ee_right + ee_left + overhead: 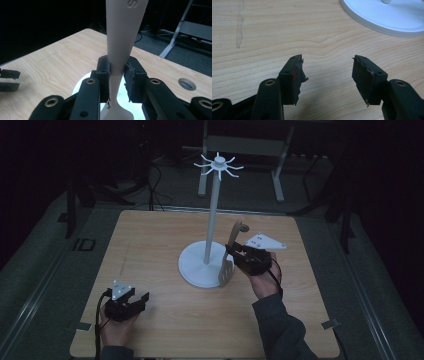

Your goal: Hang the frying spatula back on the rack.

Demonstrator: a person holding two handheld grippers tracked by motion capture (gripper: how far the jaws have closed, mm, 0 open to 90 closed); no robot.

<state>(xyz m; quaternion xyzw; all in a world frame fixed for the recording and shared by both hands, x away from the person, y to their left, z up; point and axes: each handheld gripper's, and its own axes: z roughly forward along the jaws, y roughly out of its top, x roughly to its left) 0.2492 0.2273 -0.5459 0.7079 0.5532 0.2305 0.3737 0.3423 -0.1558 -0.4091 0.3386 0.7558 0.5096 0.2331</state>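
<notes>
A white utensil stand (209,262) with a round base, a tall pole and hooked arms at the top (218,165) stands mid-table. My right gripper (235,251) is shut on the handle of a beige slotted spatula (228,265), held upright beside the pole with its blade down over the base. In the right gripper view the spatula handle (122,32) rises between the two pads (105,72). My left gripper (141,301) rests open near the table's front left; its jaws (327,75) stand wide apart over bare wood, with the stand's base (387,17) beyond.
The wooden table (150,245) sits on a dark grey surface. A grey metal frame (245,150) stands behind it with cables on the floor. A round hole (187,84) shows in the tabletop in the right gripper view.
</notes>
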